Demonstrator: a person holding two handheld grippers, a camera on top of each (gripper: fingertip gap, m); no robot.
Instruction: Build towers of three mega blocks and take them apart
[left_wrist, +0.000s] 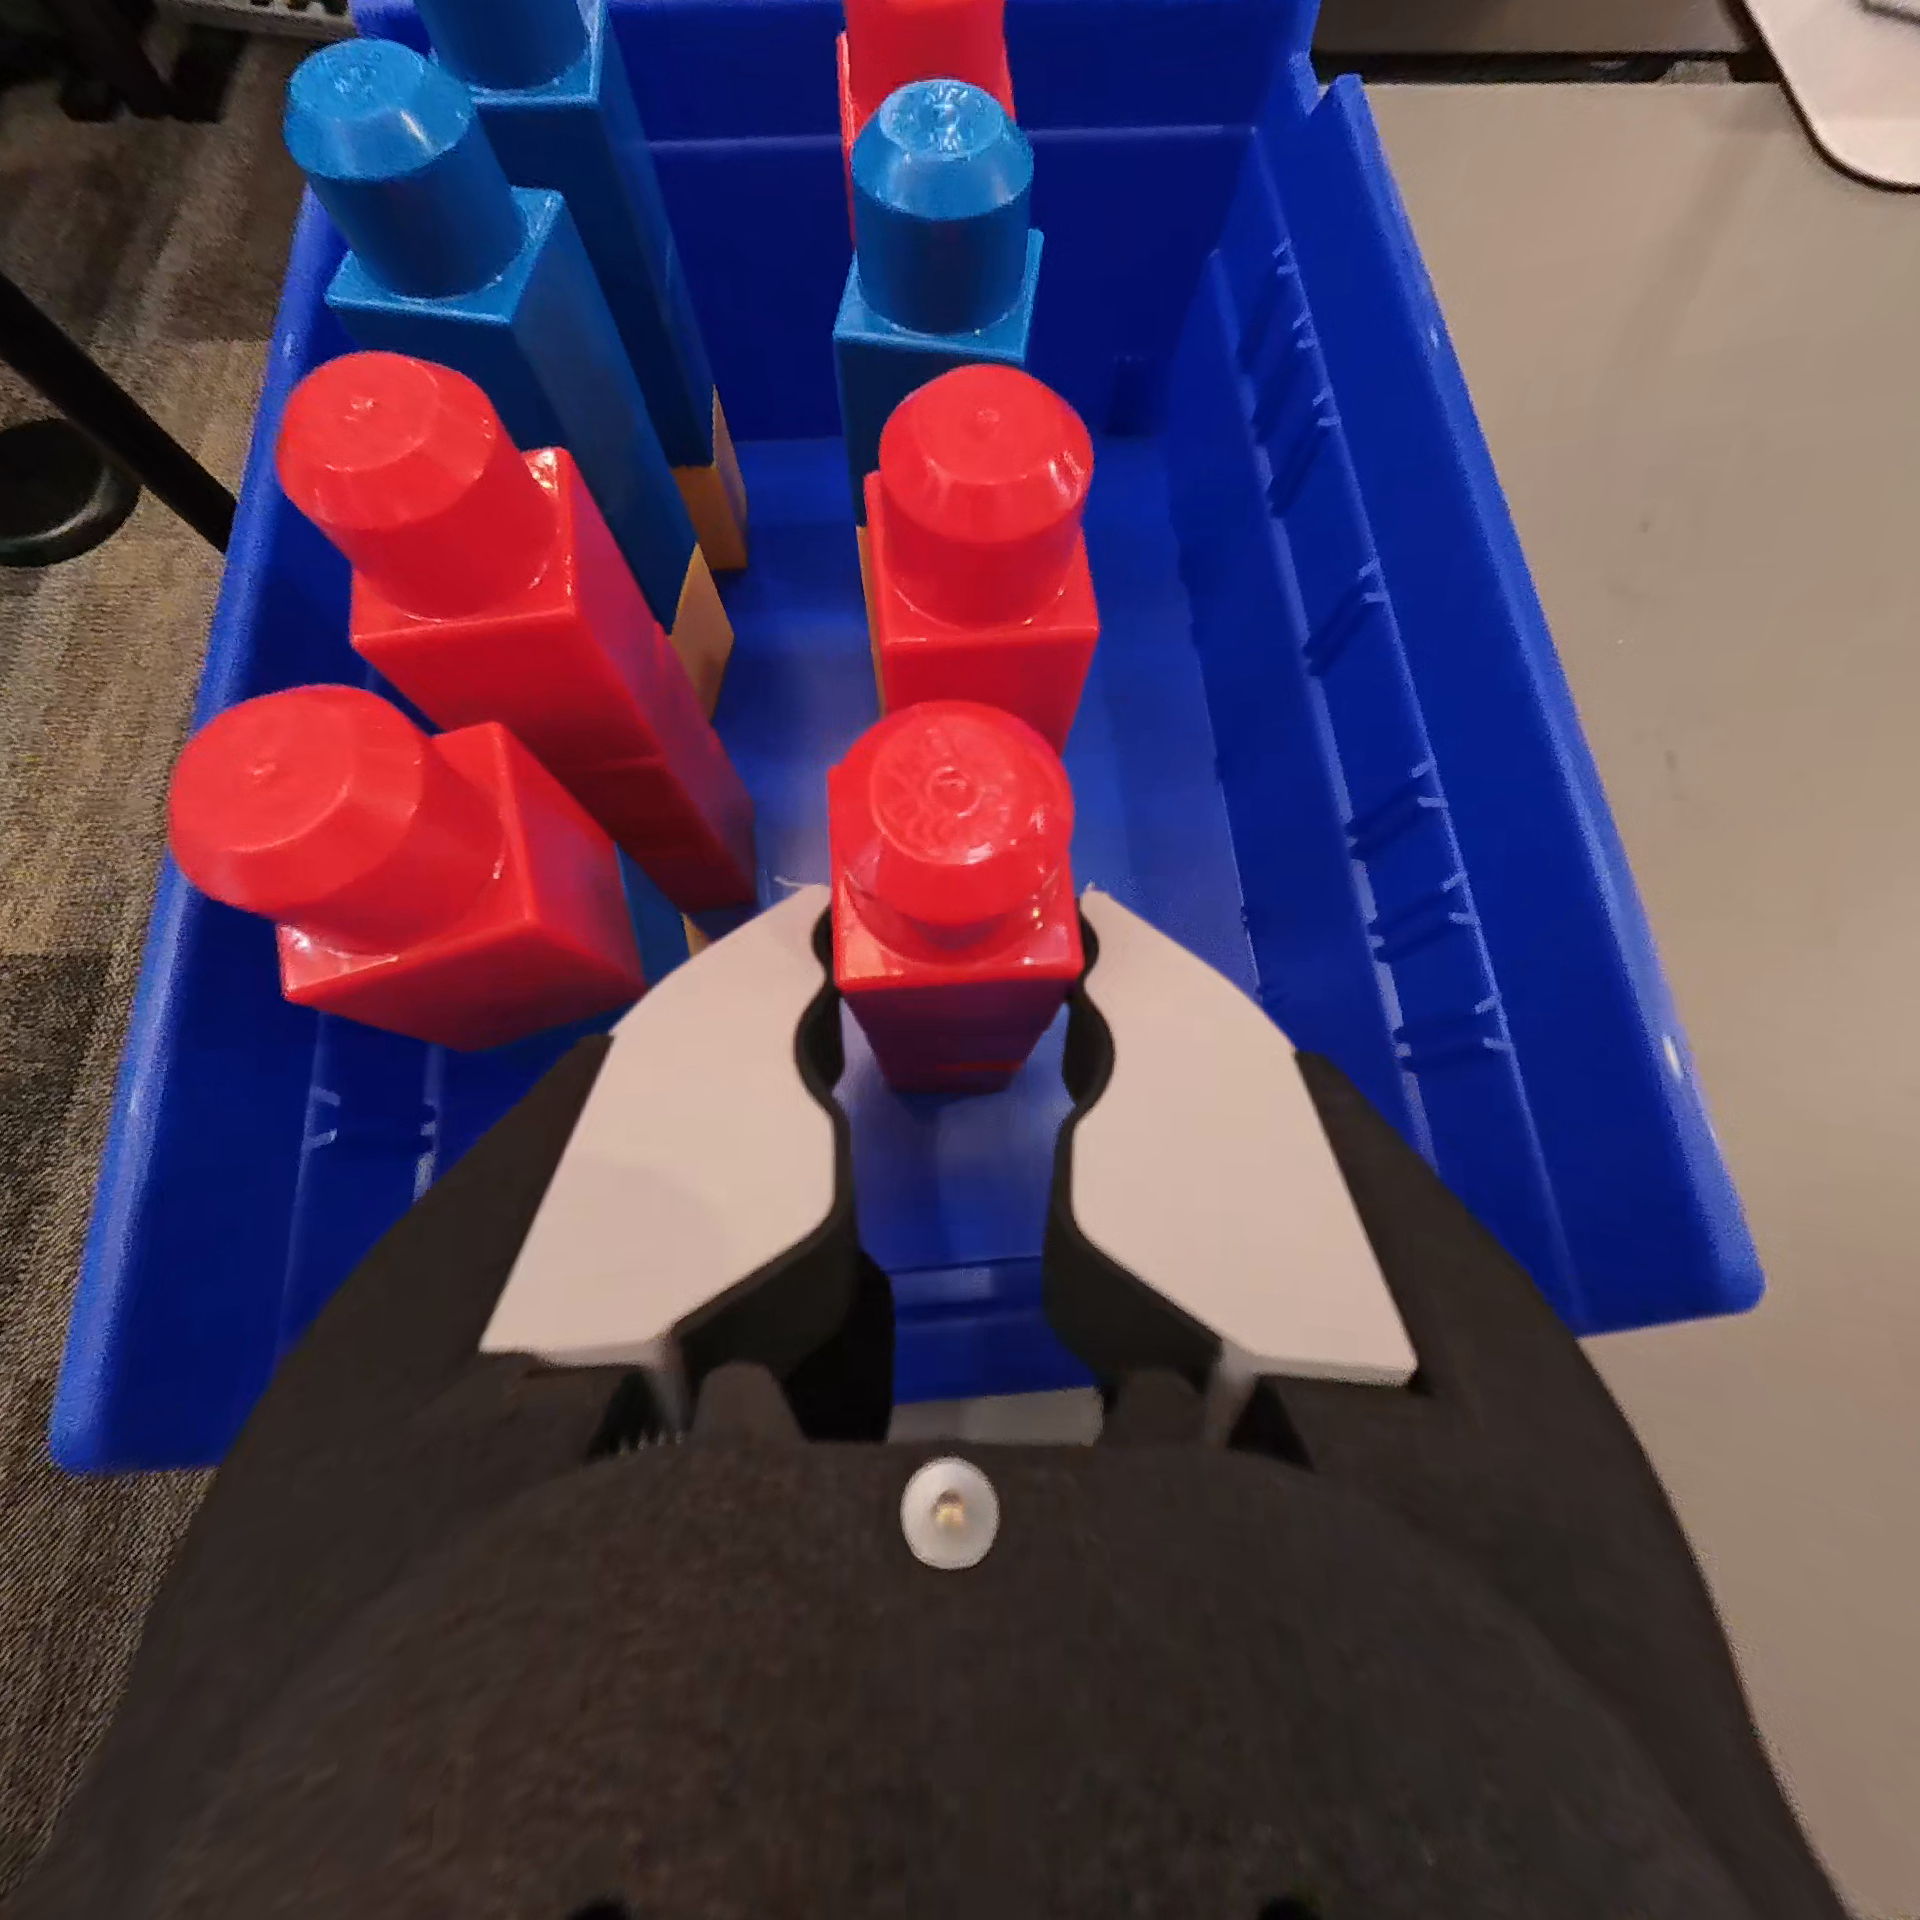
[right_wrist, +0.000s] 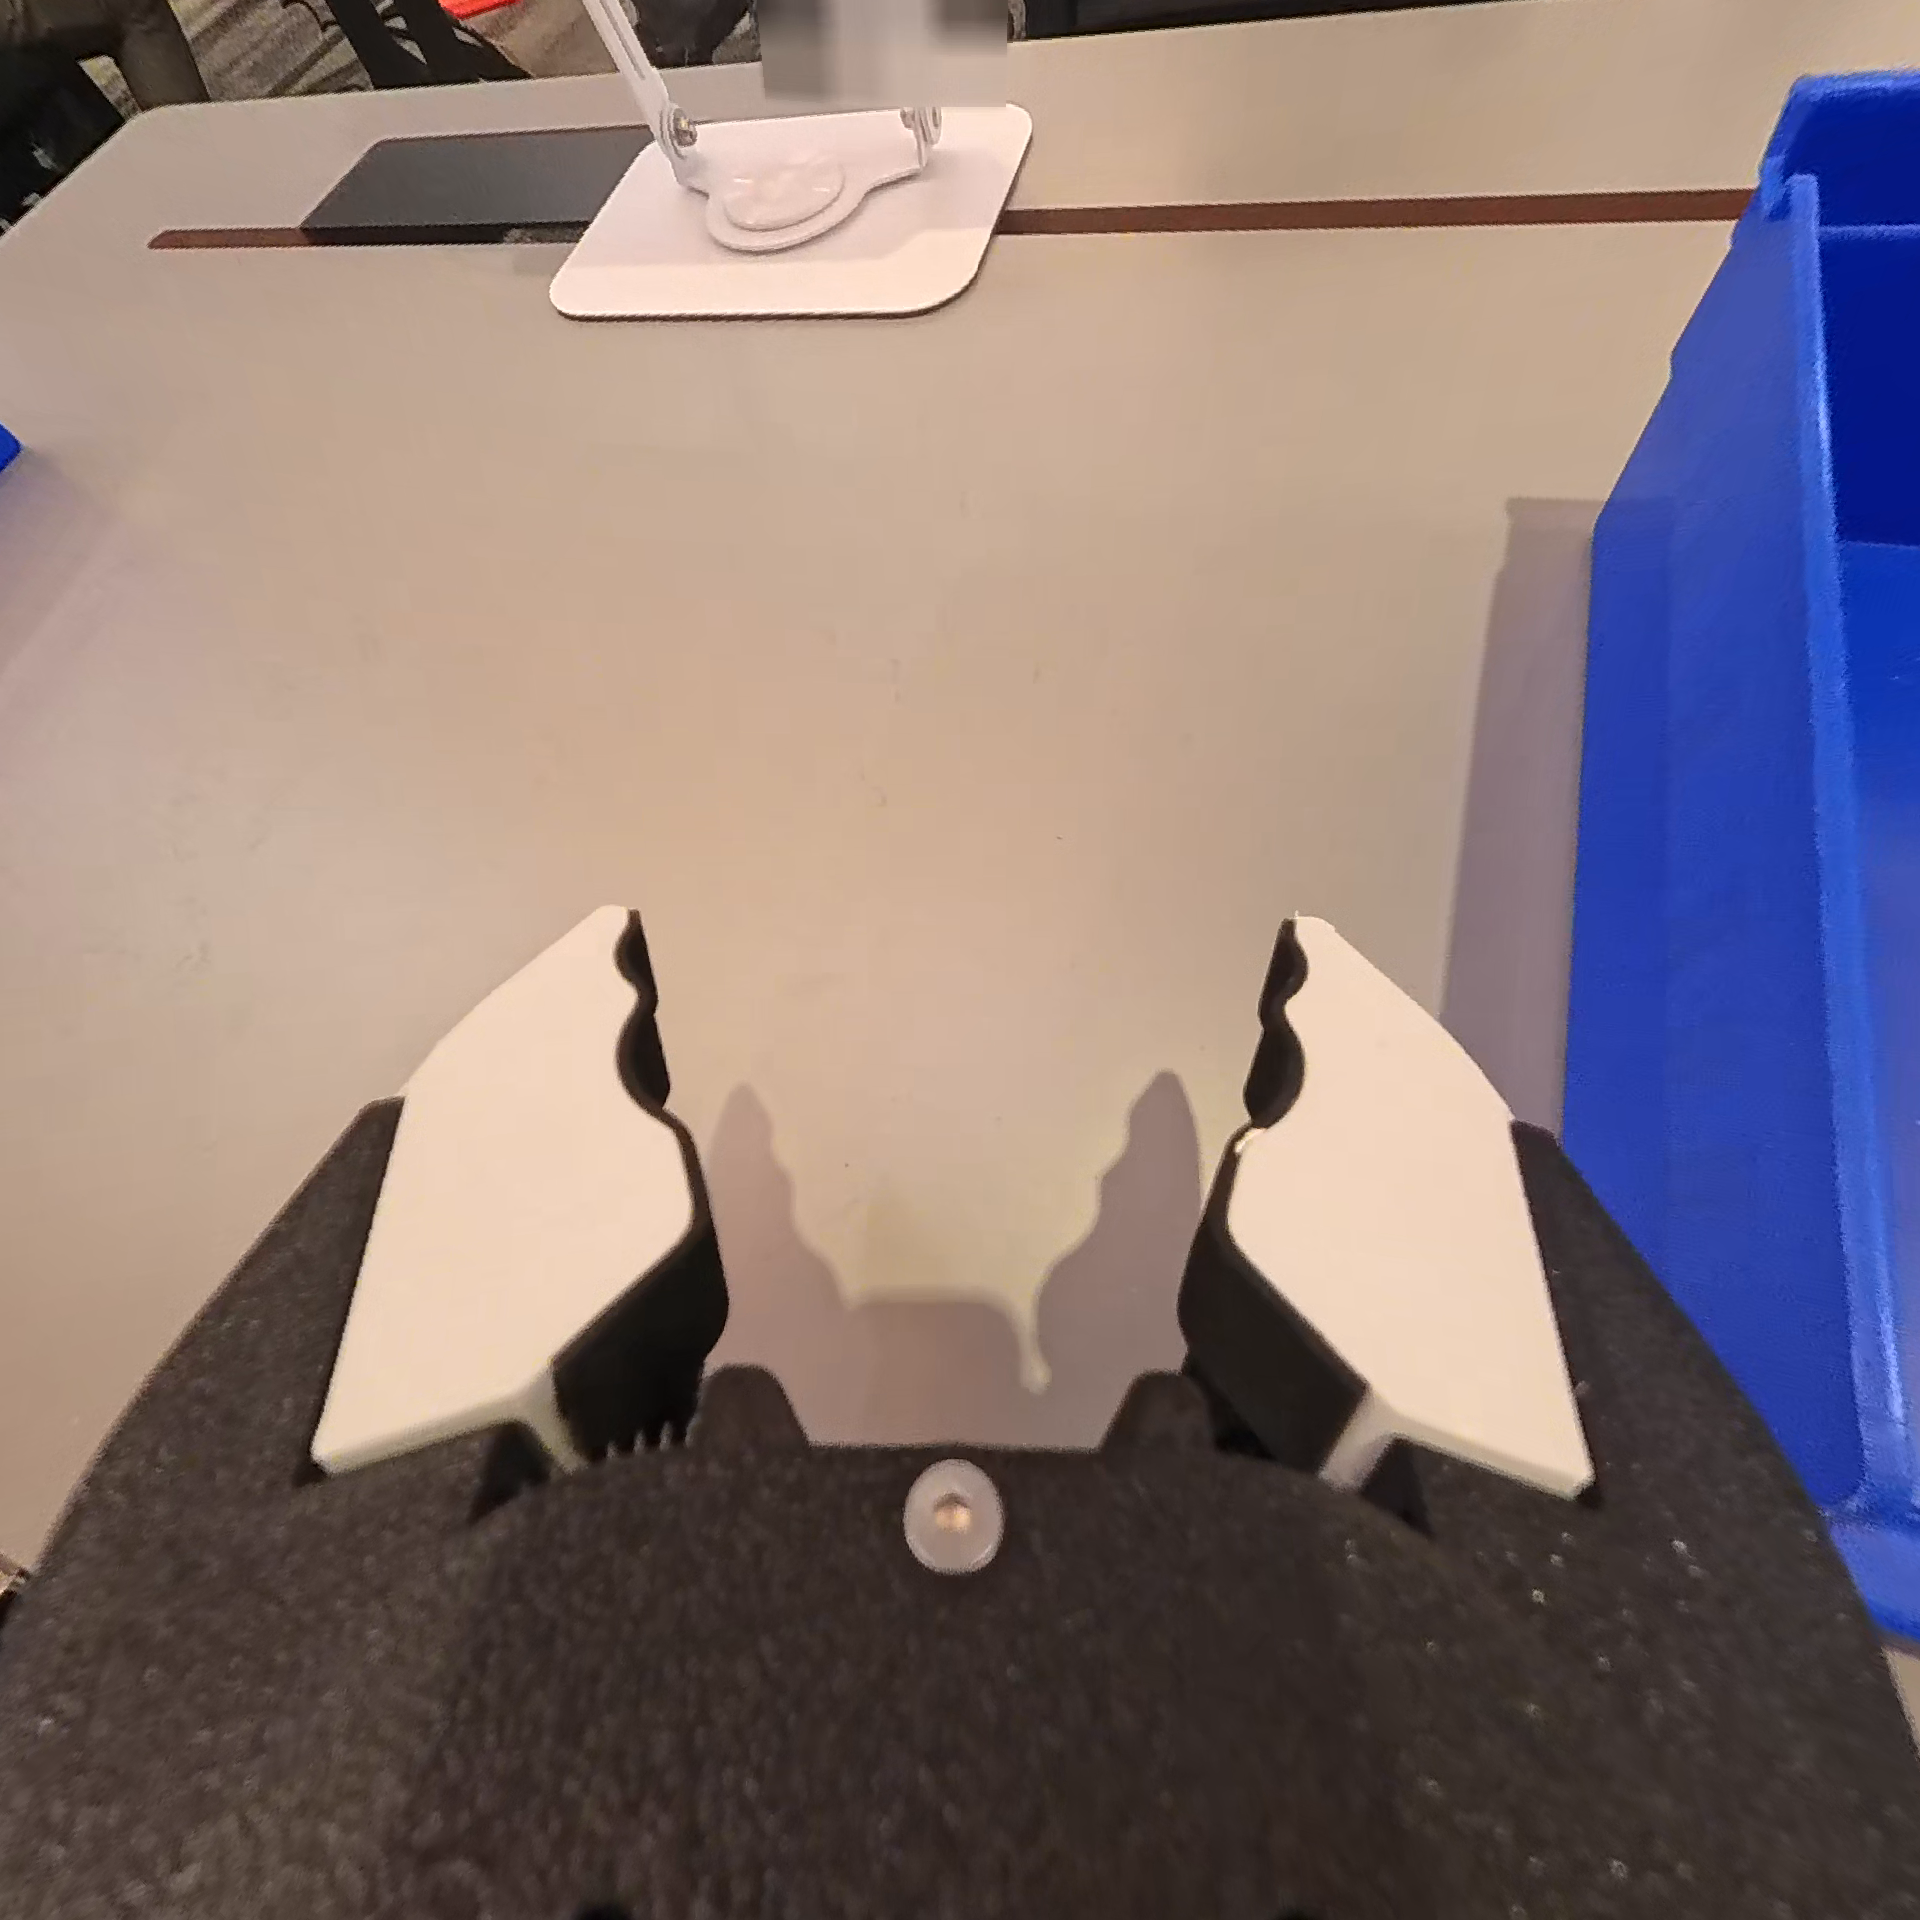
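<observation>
The left gripper (left_wrist: 954, 940) is clamped on the top block of a red tower (left_wrist: 951, 904) at frame centre, inside the blue bin (left_wrist: 1455, 831) — seven towers show: four red-topped, three blue-topped. The right gripper (right_wrist: 961, 997) gapes wide, empty, above the grey table (right_wrist: 831, 623). Embossed stud marks are illegible.

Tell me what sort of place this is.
Probably an office or lab workspace: a plain grey table carries a white stand base and a blue bin of block towers, with patterned carpet on the floor beside it.
</observation>
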